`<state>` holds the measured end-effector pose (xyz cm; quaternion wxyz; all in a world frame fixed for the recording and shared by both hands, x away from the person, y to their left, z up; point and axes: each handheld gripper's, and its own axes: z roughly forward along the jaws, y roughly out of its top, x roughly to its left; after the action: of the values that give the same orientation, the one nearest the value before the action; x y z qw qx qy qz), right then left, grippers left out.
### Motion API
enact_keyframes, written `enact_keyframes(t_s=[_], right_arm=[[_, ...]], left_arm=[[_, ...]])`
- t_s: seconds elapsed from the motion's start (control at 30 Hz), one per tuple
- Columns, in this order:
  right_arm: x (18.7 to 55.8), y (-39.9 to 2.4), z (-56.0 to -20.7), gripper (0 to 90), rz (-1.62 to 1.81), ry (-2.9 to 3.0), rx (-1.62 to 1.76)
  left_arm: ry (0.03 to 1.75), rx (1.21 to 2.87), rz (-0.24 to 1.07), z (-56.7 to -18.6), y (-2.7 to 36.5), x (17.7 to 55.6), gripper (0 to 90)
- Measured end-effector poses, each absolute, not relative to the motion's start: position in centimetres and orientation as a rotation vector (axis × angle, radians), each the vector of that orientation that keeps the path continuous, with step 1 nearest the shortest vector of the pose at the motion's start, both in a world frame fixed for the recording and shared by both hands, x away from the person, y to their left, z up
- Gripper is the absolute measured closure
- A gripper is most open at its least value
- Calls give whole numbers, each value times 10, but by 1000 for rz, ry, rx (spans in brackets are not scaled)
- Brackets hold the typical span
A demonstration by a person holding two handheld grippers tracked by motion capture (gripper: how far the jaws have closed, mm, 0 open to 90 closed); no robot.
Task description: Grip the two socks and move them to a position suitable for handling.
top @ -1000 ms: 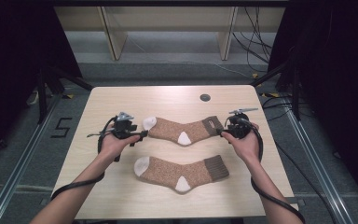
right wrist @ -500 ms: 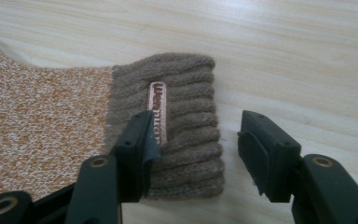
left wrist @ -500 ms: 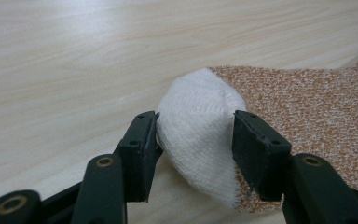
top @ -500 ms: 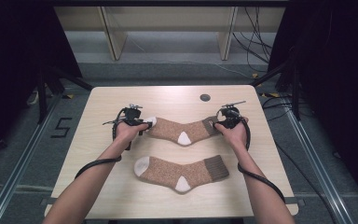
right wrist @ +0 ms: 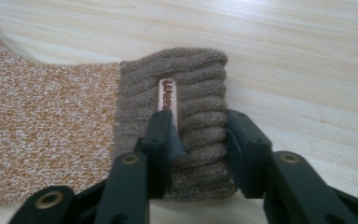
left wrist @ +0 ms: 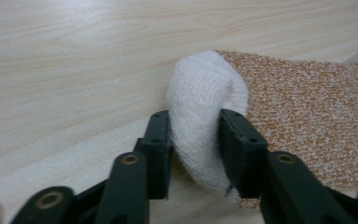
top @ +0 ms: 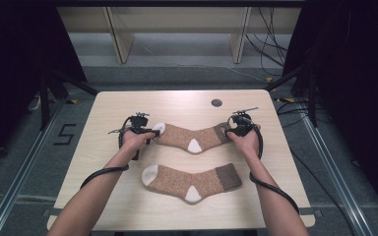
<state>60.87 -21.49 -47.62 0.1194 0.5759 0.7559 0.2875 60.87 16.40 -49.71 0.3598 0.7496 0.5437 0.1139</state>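
Left gripper view has the left gripper [left wrist: 193,140] with its jaws either side of the white toe [left wrist: 205,107] of the far sock [top: 192,137]; they have just been closing and now pinch the bunched knit between them. In the right gripper view, the right gripper [right wrist: 196,140] does the same at the other end, its jaws having just been closing onto the ribbed brown cuff [right wrist: 191,116], which they now squeeze beside a small woven label [right wrist: 167,95].

From the high view, that sock's long axis runs left to right across the desk [top: 103,187], toe toward the left edge, cuff toward the right, so each gripper holds the end on its own side and neither has to cross over. A lift, I judge, would carry it stretched between them.

Counted: two socks, the held one nearer the far edge and the near sock [top: 192,179] lying parallel toward the near edge, untouched; two grippers; one dark round cap [top: 216,103] near the far edge.
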Motion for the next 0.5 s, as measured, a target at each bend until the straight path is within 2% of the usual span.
enact_keyframes(t_s=[0.1,0.23,0.5], right_arm=[[608,-216,-477,728,835,2207,1656],[605,-217,-475,809,857,2214,1674],[600,-218,-473,837,896,2202,1656]], left_arm=[[1386,1939,295,-497,161,609,744],[1368,1948,305,-494,160,610,778],[1338,1929,320,-483,163,609,790]])
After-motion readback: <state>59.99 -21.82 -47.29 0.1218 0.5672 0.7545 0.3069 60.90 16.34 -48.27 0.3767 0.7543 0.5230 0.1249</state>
